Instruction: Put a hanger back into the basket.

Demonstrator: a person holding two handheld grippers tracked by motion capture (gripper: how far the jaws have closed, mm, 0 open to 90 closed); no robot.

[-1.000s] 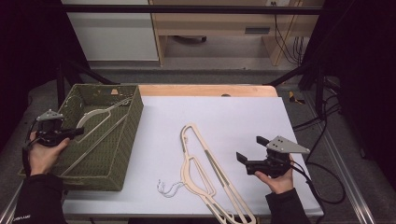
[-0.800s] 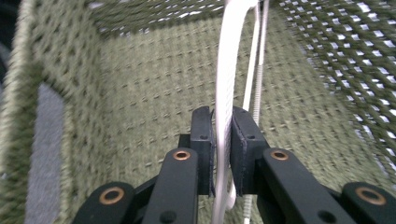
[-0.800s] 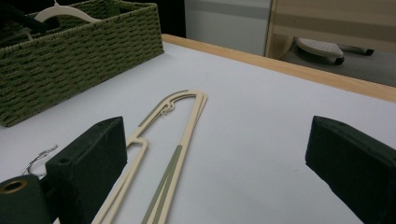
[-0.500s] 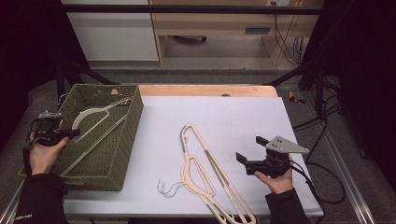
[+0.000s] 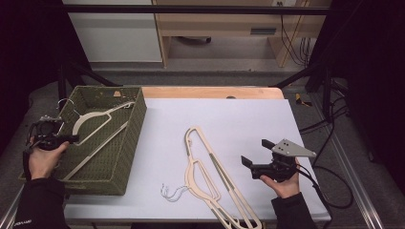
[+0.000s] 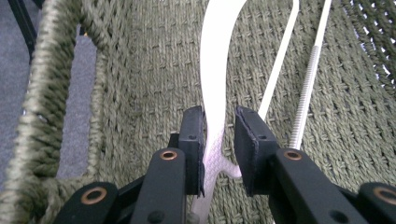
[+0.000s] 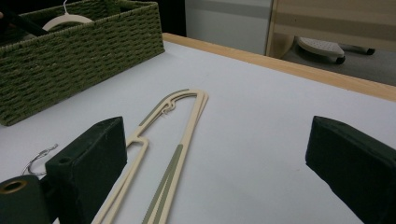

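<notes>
Left gripper [image 6: 218, 140] jaws just opening, astride smooth cream hanger [image 6: 219, 60] in coarse woven basket [image 6: 154, 70]; right gripper [image 7: 219, 163] spread wide.

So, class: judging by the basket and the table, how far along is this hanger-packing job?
One cream hanger lies in the green wicker basket. The left tongs have just been opening around its end, apparently releasing it. The hangers on the table remain; the right tongs are open beside them.

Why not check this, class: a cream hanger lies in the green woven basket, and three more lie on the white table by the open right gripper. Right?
Not quite. The high view shows two hangers on the table, not three. The hanger in the basket and the open right gripper stand.
</notes>
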